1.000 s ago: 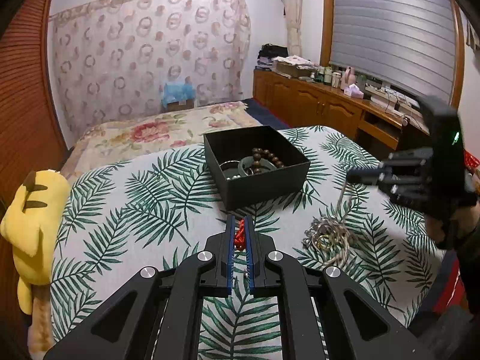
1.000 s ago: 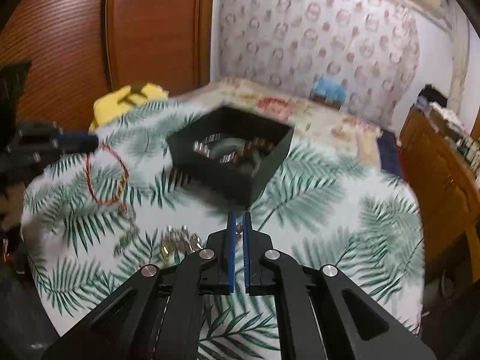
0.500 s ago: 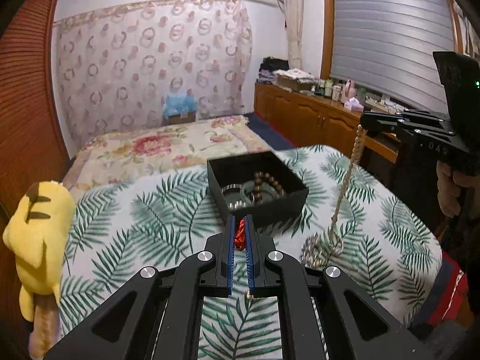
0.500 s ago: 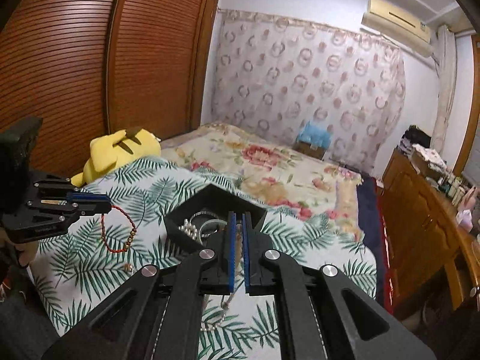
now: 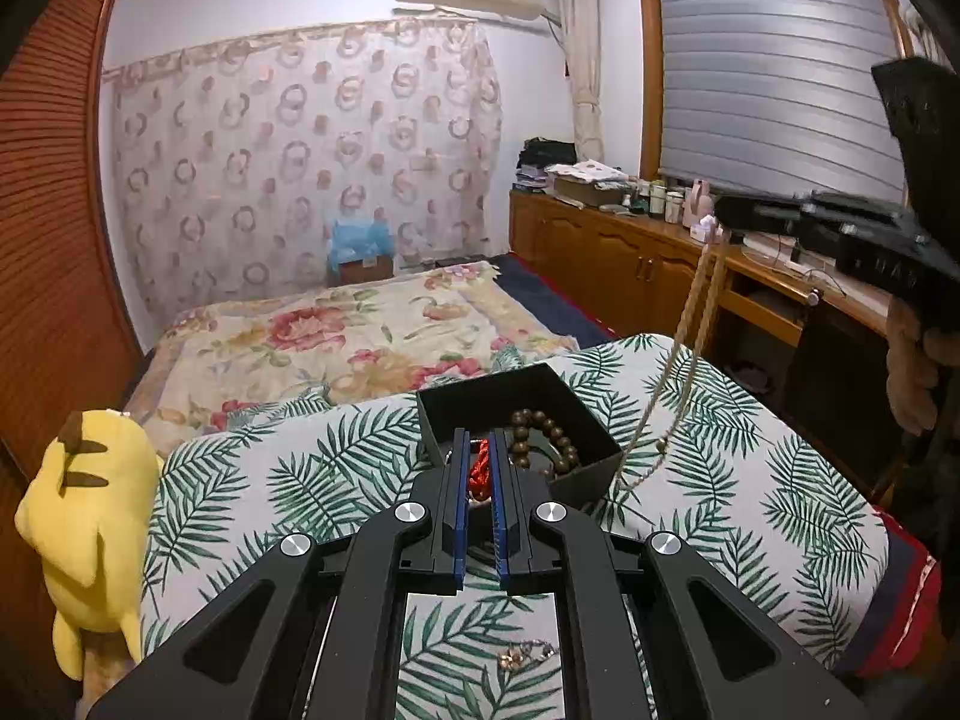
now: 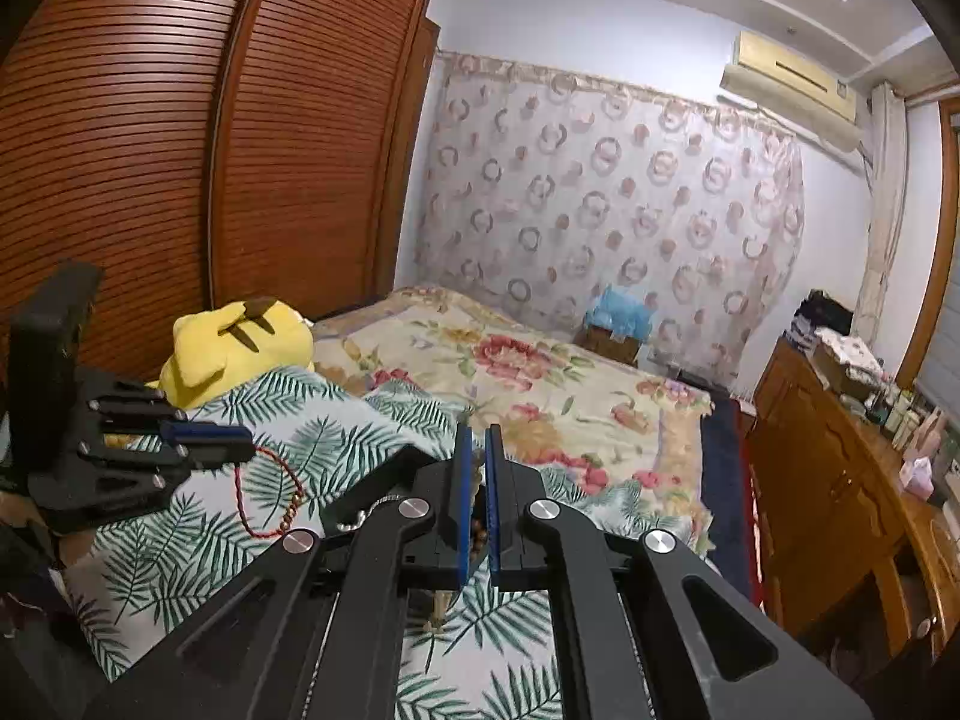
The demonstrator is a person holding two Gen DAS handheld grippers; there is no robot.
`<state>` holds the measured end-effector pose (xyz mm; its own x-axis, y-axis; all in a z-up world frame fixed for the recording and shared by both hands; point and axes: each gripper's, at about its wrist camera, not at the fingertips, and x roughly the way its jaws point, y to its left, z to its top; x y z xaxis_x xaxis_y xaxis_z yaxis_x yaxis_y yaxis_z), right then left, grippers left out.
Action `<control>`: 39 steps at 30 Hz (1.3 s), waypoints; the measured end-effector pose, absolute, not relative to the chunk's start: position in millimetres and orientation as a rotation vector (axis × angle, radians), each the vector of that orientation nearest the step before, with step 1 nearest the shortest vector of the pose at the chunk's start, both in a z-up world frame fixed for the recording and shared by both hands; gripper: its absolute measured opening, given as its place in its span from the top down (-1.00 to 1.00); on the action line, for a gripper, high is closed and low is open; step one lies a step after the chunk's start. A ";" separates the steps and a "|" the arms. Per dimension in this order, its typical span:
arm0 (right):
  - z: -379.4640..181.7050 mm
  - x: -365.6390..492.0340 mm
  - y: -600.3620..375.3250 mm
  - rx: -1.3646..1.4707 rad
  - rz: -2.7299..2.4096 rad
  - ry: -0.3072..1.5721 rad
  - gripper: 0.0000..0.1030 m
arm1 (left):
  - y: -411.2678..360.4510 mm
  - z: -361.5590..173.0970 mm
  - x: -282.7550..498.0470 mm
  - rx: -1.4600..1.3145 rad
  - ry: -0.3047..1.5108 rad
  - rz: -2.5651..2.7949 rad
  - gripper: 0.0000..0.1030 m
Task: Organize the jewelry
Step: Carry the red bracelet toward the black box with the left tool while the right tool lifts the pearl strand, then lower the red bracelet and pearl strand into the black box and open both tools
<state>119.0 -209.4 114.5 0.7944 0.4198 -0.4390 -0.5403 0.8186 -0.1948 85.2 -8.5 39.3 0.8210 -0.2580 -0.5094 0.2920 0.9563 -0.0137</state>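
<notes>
My left gripper (image 5: 478,439) is shut on a red cord bracelet (image 5: 479,468), held just in front of the open black box (image 5: 591,468). A brown bead bracelet (image 5: 543,435) lies in the box. In the right wrist view the left gripper (image 6: 249,441) shows at the left, with the red bracelet (image 6: 264,498) dangling from it. My right gripper (image 6: 478,433) is shut on a long beige bead necklace (image 6: 477,531). From the left wrist view, the right gripper (image 5: 720,217) is high at the right and the necklace (image 5: 690,336) hangs down to the cloth beside the box.
The palm-leaf cloth (image 5: 270,480) covers the surface, with a small loose trinket (image 5: 528,654) near its front edge. A yellow plush toy (image 5: 90,528) sits at the left edge. Behind lie a floral bed (image 5: 336,330) and a wooden cabinet (image 5: 630,264).
Both grippers have risen. The right one has pulled the bead necklace up off the cloth so it hangs long. The left one has carried the red bracelet up toward the box.
</notes>
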 end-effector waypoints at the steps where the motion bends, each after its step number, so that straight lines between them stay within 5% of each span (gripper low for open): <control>1: 117.8 120.7 -208.8 -0.320 0.523 0.386 0.91 | -8.3 39.1 87.9 0.065 0.534 -0.291 0.89; 21: 147.9 149.8 -194.5 -0.275 0.515 0.342 0.90 | -7.1 37.1 109.9 0.049 0.545 -0.283 0.89; 39: 41.2 180.4 -178.2 -0.262 0.582 0.577 0.90 | -27.2 34.6 157.5 0.086 0.574 -0.266 0.89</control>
